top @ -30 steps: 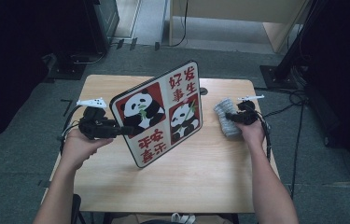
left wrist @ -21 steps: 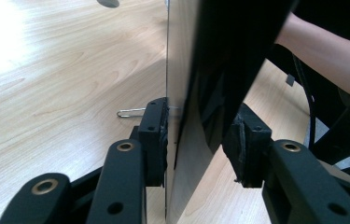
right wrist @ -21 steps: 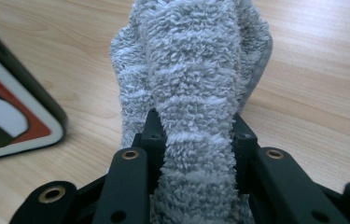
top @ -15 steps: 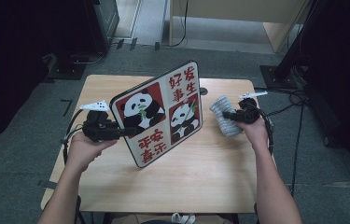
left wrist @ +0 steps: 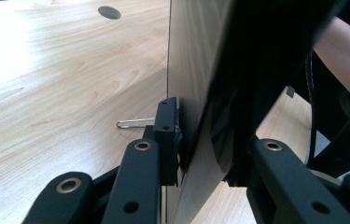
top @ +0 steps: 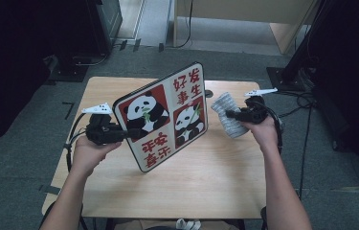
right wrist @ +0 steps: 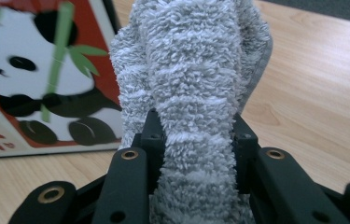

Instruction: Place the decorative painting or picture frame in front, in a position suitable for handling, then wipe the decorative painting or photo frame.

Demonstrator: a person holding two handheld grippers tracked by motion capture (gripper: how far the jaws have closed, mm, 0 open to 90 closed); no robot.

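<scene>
A board (top: 167, 115) printed with two pandas and red characters stands tilted on the wooden table (top: 215, 177), its lower corner down. My left gripper (top: 128, 134) is shut on the board's left edge. Its jaws have just been closing with the board between them. In the left gripper view one pad (left wrist: 168, 135) presses the board's wood back (left wrist: 196, 70); the other pad is lost in shadow. My right gripper (top: 229, 114) is shut on a grey fluffy cloth (top: 227, 122), held above the table right of the board. The cloth (right wrist: 196, 70) bulges between the jaws, the board (right wrist: 37, 79) behind it.
A round cable hole (top: 208, 93) sits near the table's far edge. A thin bent wire (left wrist: 133, 122) lies on the table behind the board. Cables (top: 306, 100) and dark stands surround the table on the floor.
The right hand has lifted the cloth a little higher off the table. The left gripper's jaws have drawn in on the board's edge. The board has barely shifted.
</scene>
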